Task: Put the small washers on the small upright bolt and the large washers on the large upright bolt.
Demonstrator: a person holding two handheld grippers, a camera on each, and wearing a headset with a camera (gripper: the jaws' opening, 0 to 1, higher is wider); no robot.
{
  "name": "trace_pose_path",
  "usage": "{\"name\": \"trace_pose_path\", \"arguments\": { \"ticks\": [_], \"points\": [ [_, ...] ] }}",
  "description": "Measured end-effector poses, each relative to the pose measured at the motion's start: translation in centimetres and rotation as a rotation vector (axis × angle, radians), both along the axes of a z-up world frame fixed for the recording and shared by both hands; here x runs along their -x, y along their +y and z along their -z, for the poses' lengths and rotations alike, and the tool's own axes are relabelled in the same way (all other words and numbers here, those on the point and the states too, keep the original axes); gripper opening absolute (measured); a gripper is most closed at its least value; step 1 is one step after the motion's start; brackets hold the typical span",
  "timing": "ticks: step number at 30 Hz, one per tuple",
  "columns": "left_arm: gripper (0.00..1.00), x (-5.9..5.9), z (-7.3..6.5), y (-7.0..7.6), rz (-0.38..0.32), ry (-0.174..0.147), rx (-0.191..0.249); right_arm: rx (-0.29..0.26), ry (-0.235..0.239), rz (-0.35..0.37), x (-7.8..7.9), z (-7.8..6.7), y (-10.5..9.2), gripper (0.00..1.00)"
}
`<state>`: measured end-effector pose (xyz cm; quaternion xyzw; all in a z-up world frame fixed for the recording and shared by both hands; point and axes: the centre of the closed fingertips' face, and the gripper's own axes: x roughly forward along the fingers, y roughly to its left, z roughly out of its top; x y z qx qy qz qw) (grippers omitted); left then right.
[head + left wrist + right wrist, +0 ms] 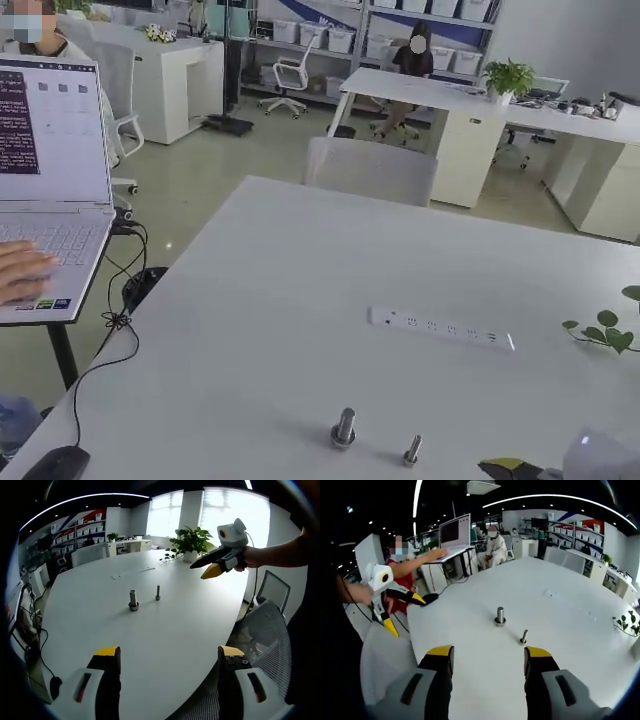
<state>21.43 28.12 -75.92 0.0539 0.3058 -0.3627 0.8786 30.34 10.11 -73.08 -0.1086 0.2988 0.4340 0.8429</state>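
On the white table (pixel 300 300), toward its near edge in the head view, stand the two bolts, with both grippers held in the air short of them. The left gripper (pixel 169 652) has its jaws spread wide with nothing between them and touching nothing; seen from the right gripper view (pixel 402 612) it hangs off the table's edge, well apart from the bolts. The right gripper (pixel 489 652) is likewise spread wide and empty, above the tabletop and clear of it.

The large upright bolt (pixel 344 428) is grey metal, standing on its wider head with the shank pointing straight up, its long axis vertical. The small upright bolt (pixel 412 451) stands near it, thinner and shorter, also head down and shank up. In the left gripper view the large bolt (pixel 133 600) is left of the small one (pixel 158 593).
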Motion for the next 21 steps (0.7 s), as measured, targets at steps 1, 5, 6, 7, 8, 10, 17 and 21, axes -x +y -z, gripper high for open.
{"name": "trace_pose_path", "arguments": {
  "ticks": [1, 5, 6, 7, 8, 10, 17, 21],
  "points": [
    [0.79, 0.0, -0.1, 0.0, -0.002, 0.000, 0.001, -0.003, -0.004, 0.003, 0.3, 0.1, -0.1, 0.59],
    [0.79, -0.1, -0.3, -0.2, -0.008, -0.011, 0.013, -0.039, -0.027, 0.041, 0.9, -0.3, -0.8, 0.63],
    [0.80, -0.1, -0.3, -0.2, -0.008, -0.013, 0.014, -0.041, -0.046, 0.046, 0.9, -0.4, -1.0, 0.65],
    [0.80, -0.1, -0.3, -0.2, -0.011, -0.012, 0.014, -0.031, -0.073, 0.046, 1.1, -0.5, -1.2, 0.68],
    [0.80, -0.1, -0.3, -0.2, -0.012, -0.014, 0.015, -0.026, -0.080, 0.044, 1.3, -0.5, -1.3, 0.69],
    [0.80, -0.1, -0.4, -0.1, -0.019, -0.022, 0.013, -0.044, -0.096, 0.044, 1.9, -0.7, -1.4, 0.69],
    [0.84, -0.4, -0.5, 0.2, -0.051, -0.049, 0.023, -0.107, -0.108, 0.031, 4.0, -0.7, -1.5, 0.79],
    [0.86, -0.1, -0.2, 0.0, -0.052, -0.048, 0.026, -0.121, -0.105, 0.053, 4.3, -0.2, -2.1, 0.84]
  ]
}}
